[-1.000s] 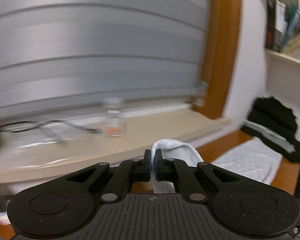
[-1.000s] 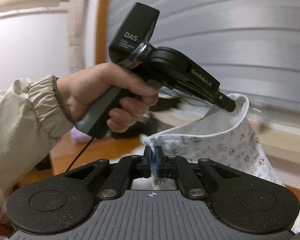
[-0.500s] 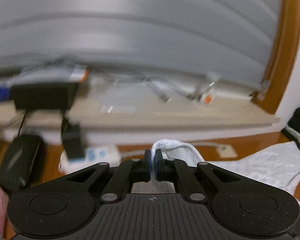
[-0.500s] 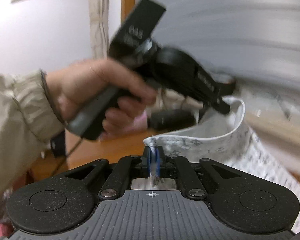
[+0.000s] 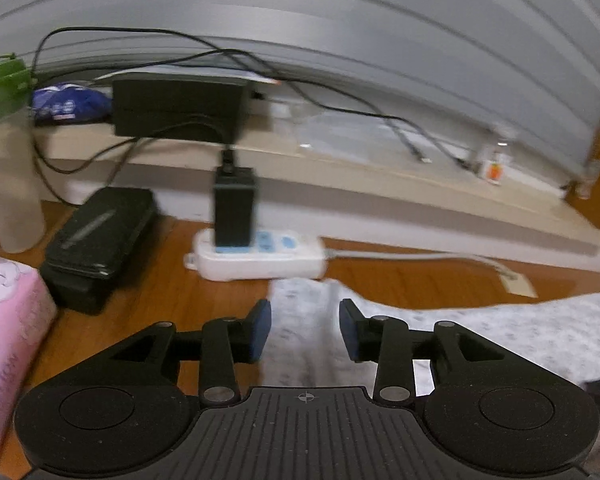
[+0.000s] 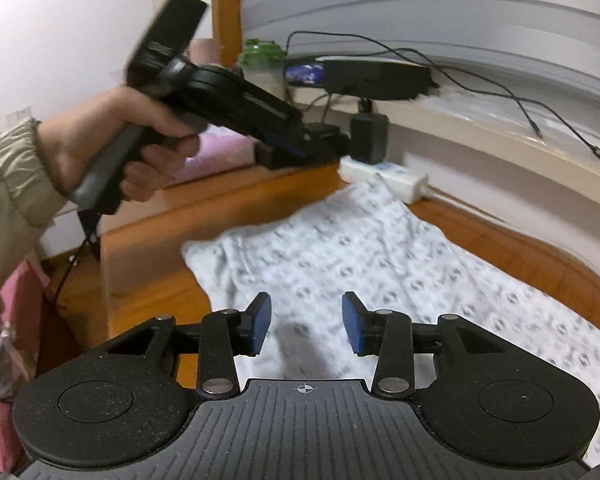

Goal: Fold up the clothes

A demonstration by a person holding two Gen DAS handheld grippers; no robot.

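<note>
With both claws just having spread their jaws, the cloth (image 6: 340, 248) lies loose on the worktop (image 6: 520, 248), flat and in front of the right claw (image 6: 305, 322); one end runs between the left claw's (image 5: 305, 326) parted pads, apparently ungripped. Laying it out looks done. Folding seems still to come.

One patterned white garment (image 6: 364, 248) lies on the bench (image 6: 520, 248) — a single piece. Two tools: the left (image 5: 305, 330) and the right (image 6: 305, 326). One white power strip (image 5: 260, 258) with one black adapter (image 5: 235, 210) plugged in, one black case (image 5: 100, 240), one green-lidded bottle (image 5: 6, 152), one pink tissue pack (image 5: 8, 340) — and one hand (image 6: 112, 148).
</note>
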